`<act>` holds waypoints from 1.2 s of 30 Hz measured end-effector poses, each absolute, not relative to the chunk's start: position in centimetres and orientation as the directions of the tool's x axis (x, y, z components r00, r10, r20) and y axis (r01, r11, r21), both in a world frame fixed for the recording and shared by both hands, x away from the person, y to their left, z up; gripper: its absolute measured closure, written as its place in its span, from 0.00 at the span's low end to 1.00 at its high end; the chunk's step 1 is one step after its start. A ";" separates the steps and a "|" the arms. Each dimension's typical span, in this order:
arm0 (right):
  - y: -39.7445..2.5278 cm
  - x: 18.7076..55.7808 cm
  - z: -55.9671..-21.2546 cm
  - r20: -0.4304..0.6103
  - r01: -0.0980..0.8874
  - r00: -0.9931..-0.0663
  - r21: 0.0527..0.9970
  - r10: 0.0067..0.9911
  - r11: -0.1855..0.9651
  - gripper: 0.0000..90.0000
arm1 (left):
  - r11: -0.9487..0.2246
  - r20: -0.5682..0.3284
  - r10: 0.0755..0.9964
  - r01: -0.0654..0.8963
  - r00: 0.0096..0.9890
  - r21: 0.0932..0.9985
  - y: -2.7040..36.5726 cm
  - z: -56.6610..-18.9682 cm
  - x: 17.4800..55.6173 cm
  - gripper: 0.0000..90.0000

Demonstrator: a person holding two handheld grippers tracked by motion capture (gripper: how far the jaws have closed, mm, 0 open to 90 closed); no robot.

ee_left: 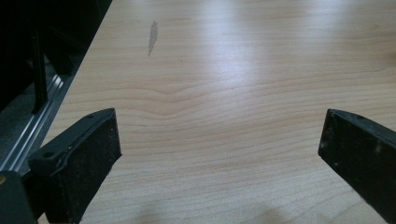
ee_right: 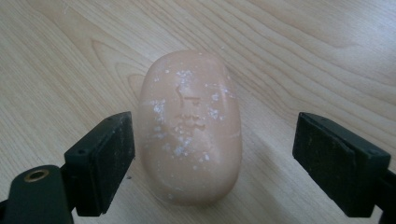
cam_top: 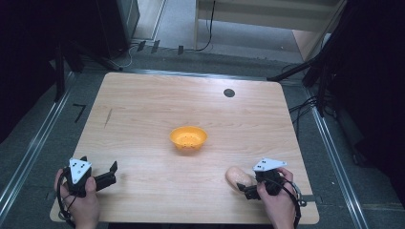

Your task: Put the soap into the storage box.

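Each hand carried a black gripper topped by a grey three-cornered plate with dark dots. The jaws were flat black blocks; black cables looped beside the wrists.

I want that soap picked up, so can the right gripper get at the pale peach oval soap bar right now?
Probably yes: the right gripper is open with its jaws either side of the pale peach oval soap bar, nothing between.

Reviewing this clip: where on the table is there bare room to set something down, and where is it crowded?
Most of the table is bare: the far half between the orange bowl and the dark round spot, and the near middle between the left gripper and the right gripper. It is crowded only at the near right, where open jaws flank the soap-like bar.
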State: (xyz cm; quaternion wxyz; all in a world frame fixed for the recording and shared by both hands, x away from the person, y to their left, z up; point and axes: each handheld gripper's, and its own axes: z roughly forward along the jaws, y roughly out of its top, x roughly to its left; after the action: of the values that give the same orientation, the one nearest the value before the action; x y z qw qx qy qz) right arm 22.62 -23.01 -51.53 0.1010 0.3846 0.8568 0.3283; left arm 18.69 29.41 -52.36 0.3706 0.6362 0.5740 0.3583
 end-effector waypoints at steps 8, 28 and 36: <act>-22.2 22.6 -51.8 0.064 0.589 -0.688 0.632 0.723 0.504 0.14 | -0.063 0.025 0.996 0.469 0.088 0.881 29.4 -52.4 18.7 0.00; -20.6 22.8 -52.5 0.008 0.580 -0.684 0.612 0.730 0.537 0.27 | -0.066 0.024 0.995 0.472 0.095 0.879 29.4 -52.4 18.8 0.00; -20.4 22.8 -53.0 0.016 0.575 -0.700 0.606 0.714 0.550 0.34 | -0.067 0.024 0.995 0.472 0.097 0.879 29.4 -52.4 18.8 0.00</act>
State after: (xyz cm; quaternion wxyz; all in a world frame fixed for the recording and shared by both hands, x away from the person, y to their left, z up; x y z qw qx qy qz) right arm 22.85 -20.36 -53.02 0.1166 0.3690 0.8727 0.2977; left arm 18.80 29.43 -52.37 0.3722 0.6404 0.5726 0.3515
